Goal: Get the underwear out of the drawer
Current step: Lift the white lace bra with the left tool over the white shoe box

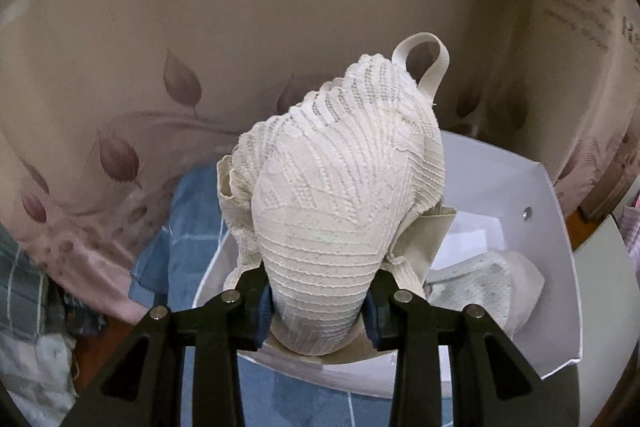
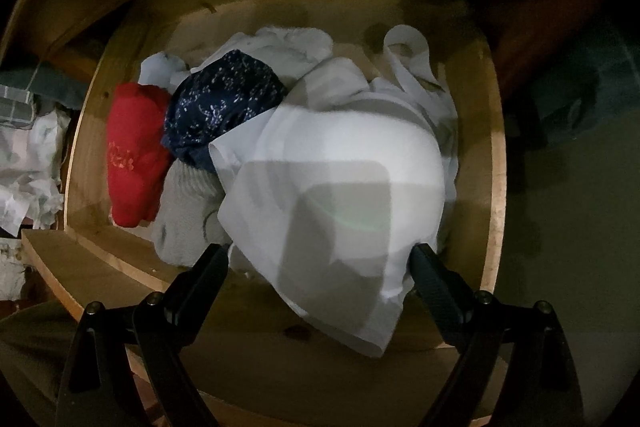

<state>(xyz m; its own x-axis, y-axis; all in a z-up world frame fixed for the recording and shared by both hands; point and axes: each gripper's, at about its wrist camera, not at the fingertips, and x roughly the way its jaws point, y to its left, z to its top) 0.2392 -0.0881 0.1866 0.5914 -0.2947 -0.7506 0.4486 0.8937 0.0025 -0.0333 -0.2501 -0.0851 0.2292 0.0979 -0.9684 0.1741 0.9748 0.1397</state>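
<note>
In the left wrist view my left gripper (image 1: 320, 303) is shut on a cream lace bra (image 1: 340, 187), whose cup bulges up between the fingers and whose strap loops at the top. It hangs over a white box (image 1: 560, 227) that holds a pale garment (image 1: 480, 287). In the right wrist view my right gripper (image 2: 320, 255) points down into the wooden drawer (image 2: 494, 187) with its jaws wide apart. A white garment (image 2: 340, 167) lies between the fingers and drapes over the drawer's front edge.
The drawer also holds a red garment (image 2: 134, 155), a navy speckled one (image 2: 224, 107), a grey one (image 2: 184, 211) and more white pieces at the back. A leaf-printed sheet (image 1: 160, 87) and blue checked cloth (image 1: 192, 227) lie behind and beside the white box.
</note>
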